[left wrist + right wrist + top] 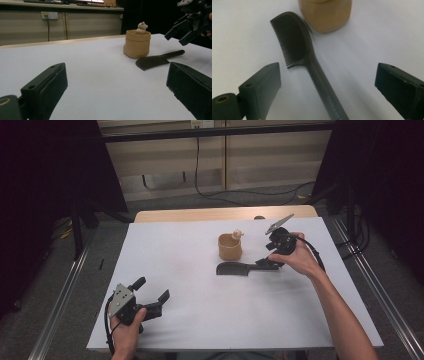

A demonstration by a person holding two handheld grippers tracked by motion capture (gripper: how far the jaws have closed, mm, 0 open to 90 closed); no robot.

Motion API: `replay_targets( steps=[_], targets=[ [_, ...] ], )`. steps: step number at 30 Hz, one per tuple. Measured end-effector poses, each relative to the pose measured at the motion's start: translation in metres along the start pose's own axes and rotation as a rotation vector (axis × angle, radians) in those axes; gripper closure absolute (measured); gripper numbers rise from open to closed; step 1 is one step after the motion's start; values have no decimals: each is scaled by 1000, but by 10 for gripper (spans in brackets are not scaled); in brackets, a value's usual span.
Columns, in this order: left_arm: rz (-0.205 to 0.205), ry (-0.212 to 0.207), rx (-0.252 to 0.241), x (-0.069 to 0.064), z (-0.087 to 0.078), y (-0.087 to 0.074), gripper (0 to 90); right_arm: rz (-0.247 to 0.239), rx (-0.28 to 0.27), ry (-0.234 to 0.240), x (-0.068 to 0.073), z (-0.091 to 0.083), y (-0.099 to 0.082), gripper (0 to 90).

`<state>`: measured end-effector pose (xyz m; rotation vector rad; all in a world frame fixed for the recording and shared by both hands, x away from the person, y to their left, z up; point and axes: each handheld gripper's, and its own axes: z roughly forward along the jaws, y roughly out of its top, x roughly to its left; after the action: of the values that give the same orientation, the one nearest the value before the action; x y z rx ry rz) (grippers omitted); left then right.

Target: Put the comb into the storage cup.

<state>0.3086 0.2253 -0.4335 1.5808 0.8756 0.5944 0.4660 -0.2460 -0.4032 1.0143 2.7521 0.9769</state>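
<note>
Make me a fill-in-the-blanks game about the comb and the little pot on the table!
1. The black comb lies flat on the ____ table cover.
2. A tiny figure peeks out of the ____ pot.
3. The right gripper is open over the comb's ____.
4. The left gripper holds ____.

Missing words: white; tan; handle; nothing

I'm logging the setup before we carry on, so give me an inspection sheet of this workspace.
Surface: white sheet over a wooden table, flat and clean.
Job's things: black comb lying flat beside a tan pouch holding a small figure.
Clutter: nothing seen.
Grippers: left gripper open near the front edge; right gripper open, jaws either side of the comb's handle.
Cables: one trails from each gripper; another lies on the floor behind.
Surroundings: dark curtains, pale wall panels, wall socket.
</note>
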Motion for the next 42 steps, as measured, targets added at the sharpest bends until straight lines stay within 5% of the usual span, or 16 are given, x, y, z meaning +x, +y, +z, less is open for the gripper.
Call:
replay_targets(
  steps=[2, 14, 28, 42],
  targets=[
    [3, 1, -2, 0, 0, 0, 36, -21, 8, 39, 1, 2, 4, 61],
    [1, 2, -8, 0, 0, 0, 36, -97, 143, 36, -1, 15, 22, 204],
    [9, -2, 0, -1, 0, 0, 37, -240, 305, 44, 8, 30, 24, 421],
    [12, -5, 4, 0, 0, 0, 37, -312, 372, 46, 11, 43, 26, 590]
  ],
)
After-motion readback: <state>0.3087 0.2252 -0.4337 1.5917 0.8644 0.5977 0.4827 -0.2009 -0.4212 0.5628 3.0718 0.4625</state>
